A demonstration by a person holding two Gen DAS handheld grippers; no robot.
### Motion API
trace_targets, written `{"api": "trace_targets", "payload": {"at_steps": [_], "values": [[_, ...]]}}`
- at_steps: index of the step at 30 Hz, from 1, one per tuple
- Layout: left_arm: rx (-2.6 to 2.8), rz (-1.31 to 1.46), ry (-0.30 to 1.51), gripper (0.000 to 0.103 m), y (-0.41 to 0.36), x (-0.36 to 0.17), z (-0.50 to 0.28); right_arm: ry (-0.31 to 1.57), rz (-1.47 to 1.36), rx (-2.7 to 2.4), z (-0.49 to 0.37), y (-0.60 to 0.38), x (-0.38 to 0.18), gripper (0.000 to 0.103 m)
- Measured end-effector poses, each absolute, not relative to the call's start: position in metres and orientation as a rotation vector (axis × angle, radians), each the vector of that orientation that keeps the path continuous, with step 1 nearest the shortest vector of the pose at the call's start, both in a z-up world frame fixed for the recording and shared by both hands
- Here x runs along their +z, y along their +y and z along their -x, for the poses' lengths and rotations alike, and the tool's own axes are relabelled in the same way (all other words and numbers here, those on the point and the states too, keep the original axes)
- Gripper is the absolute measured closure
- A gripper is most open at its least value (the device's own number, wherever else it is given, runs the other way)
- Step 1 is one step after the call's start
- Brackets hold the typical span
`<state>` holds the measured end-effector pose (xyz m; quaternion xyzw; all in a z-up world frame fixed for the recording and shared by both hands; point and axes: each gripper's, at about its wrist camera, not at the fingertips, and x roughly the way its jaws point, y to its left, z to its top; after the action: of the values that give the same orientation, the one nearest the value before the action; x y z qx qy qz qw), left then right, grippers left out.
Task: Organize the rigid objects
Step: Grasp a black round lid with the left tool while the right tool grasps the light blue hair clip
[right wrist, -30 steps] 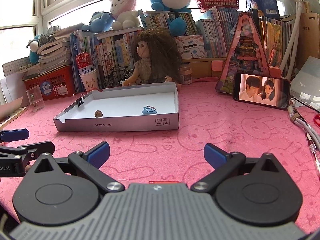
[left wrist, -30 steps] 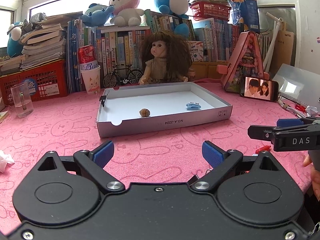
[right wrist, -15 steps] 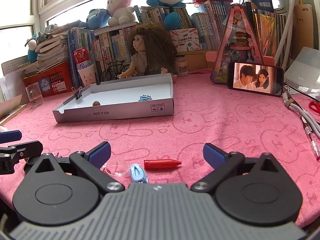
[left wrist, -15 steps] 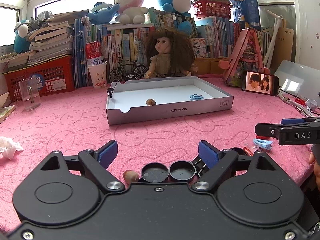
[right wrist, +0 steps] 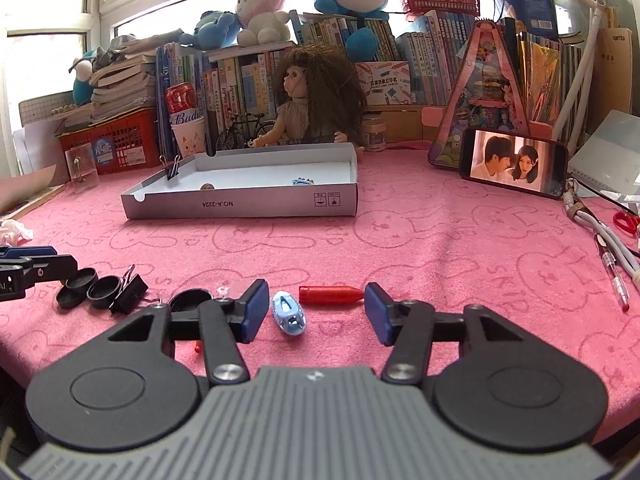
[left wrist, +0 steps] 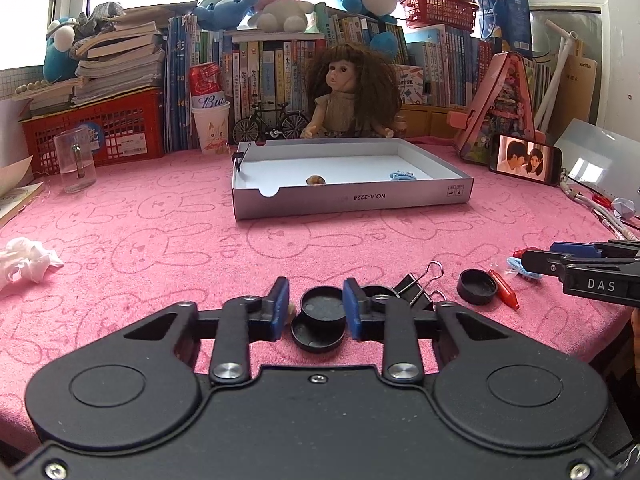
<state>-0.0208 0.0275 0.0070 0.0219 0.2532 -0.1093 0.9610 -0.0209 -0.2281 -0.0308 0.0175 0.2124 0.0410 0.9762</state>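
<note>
Tongs, both views: left tongs (left wrist: pixel 316 312) have just been closing and now pinch a small black round cap (left wrist: pixel 323 307) at its rim, w/ a second cap (left wrist: pixel 318 336) lying beneath; right tongs (right wrist: pixel 316 312) have just been closing too, jaws half-narrowed around, not yet touching, a blue hair clip (right wrist: pixel 289 314) and red crayon (right wrist: pixel 331 294). Caps look light, stiff, smooth-sided, so probably slippery; grip across the diameter. Pink plush worktop (left wrist: pixel 160 240) is soft; white box tray (left wrist: pixel 352 200) sits well apart, bookshelves and window behind.
</note>
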Motion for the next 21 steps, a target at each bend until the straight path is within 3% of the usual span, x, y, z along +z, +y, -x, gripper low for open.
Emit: {"api": "trace_targets", "payload": {"at_steps": [5, 21], "values": [[-0.249, -0.050, 0.533, 0.082, 0.029, 0.005, 0.027, 0.439, -0.022, 0.091, 0.020, -0.223, -0.033, 0.059], [-0.219, -0.074, 0.549, 0.078, 0.018, -0.007, 0.011, 0.446, -0.018, 0.092, 0.017, -0.221, -0.036, 0.064]]}}
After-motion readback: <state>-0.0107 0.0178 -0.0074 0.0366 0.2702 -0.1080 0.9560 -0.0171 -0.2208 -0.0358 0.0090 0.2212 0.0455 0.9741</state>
